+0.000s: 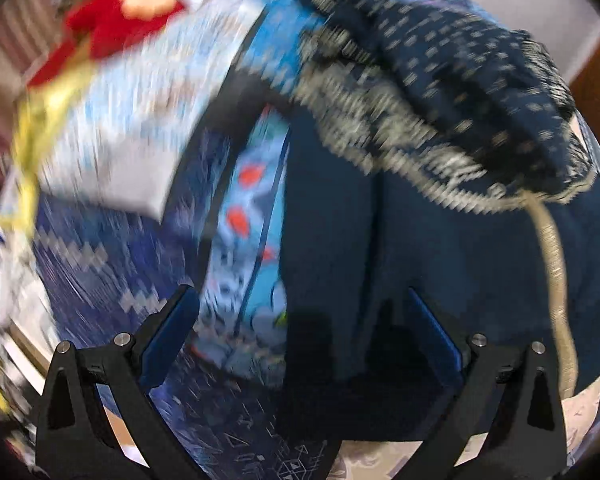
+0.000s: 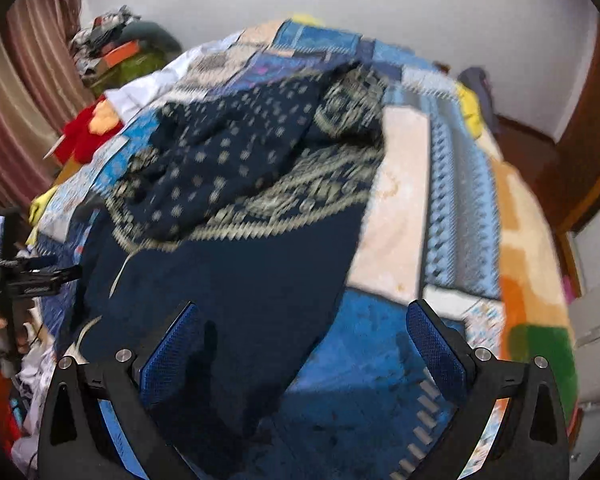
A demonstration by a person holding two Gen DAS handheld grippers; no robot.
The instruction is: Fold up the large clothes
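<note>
Left gripper (image 1: 300, 332): jaws stood wide apart, nothing between the blue pads; the plain navy part of the garment (image 1: 380, 260) lay just ahead of and between them on the bed.
Left gripper from the other side: seen at the far left edge of the right wrist view (image 2: 40, 276), beside the garment's left border.
Garment position: spread across the patchwork bedspread (image 2: 456, 208), its plain end nearest both grippers, its patterned end bunched farther up the bed.
Garment look: dark navy cloth; the near part plain, the far part dotted with small pale motifs and edged by a broad cream woven band (image 2: 300, 196). The upper part was rumpled and folded over itself. A pale cord or trim (image 1: 556, 280) trailed down along its right side in the left wrist view. Both views were motion-blurred, so finer detail could not be made out.
Right gripper (image 2: 300, 348): jaws open wide, holding nothing; the garment's lower edge ran under the left pad, while the right pad stood over bare blue bedspread.
Beside the bed: red cloth (image 2: 78, 136) at the left edge.
</note>
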